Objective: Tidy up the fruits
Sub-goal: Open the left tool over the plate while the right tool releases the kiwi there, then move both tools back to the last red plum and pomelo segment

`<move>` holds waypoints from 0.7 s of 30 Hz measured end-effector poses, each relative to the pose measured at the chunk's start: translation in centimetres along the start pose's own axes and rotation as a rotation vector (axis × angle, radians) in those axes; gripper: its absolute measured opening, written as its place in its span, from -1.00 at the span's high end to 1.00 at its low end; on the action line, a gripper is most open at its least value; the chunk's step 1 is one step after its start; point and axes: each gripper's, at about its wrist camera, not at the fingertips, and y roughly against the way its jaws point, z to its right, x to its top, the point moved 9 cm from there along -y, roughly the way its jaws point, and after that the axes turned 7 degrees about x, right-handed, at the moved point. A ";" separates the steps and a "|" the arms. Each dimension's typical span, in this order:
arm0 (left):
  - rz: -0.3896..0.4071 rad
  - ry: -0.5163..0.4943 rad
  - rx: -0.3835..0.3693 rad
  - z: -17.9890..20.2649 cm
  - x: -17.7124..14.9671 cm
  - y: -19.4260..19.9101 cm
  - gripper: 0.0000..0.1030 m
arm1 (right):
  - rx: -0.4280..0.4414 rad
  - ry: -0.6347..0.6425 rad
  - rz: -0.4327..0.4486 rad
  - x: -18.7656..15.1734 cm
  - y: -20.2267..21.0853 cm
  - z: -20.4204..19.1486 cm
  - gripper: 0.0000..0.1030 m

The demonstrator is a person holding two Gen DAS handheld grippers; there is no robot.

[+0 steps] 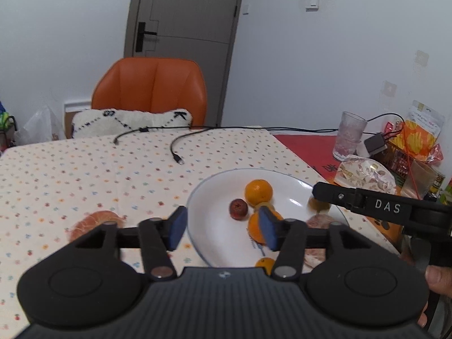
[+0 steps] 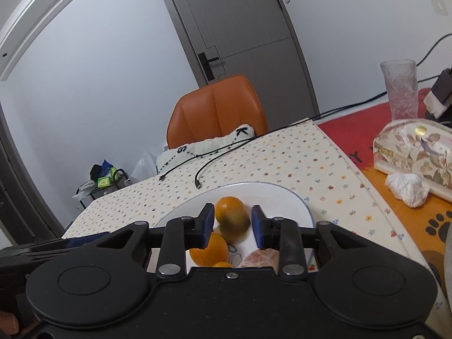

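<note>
A white plate (image 1: 212, 197) on the dotted tablecloth holds an orange (image 1: 258, 192), a small dark red fruit (image 1: 238, 208), another orange (image 1: 254, 227) and a smaller one (image 1: 265, 264). My left gripper (image 1: 221, 217) hangs open over the plate's left rim, with nothing between its blue pads. A peeled citrus (image 1: 96, 221) lies on the cloth left of it. In the right wrist view my right gripper (image 2: 232, 212) is closed on a greenish orange (image 2: 233, 223) above the plate (image 2: 282, 197). Peeled segments (image 2: 258, 257) and another orange (image 2: 210, 251) lie below it.
A glass (image 1: 349, 138), a floral tissue pack (image 1: 364, 173) and snack bags (image 1: 418, 135) crowd the table's right side on a red mat. Black cables (image 1: 176, 152) lie at the far edge. An orange chair (image 1: 149, 90) stands behind. A crumpled tissue (image 2: 408, 189) lies by the pack.
</note>
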 end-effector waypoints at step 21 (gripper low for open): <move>0.033 0.090 0.121 -7.3 -0.3 3.9 -0.61 | 0.013 0.009 -0.024 -2.1 1.8 -2.6 -0.12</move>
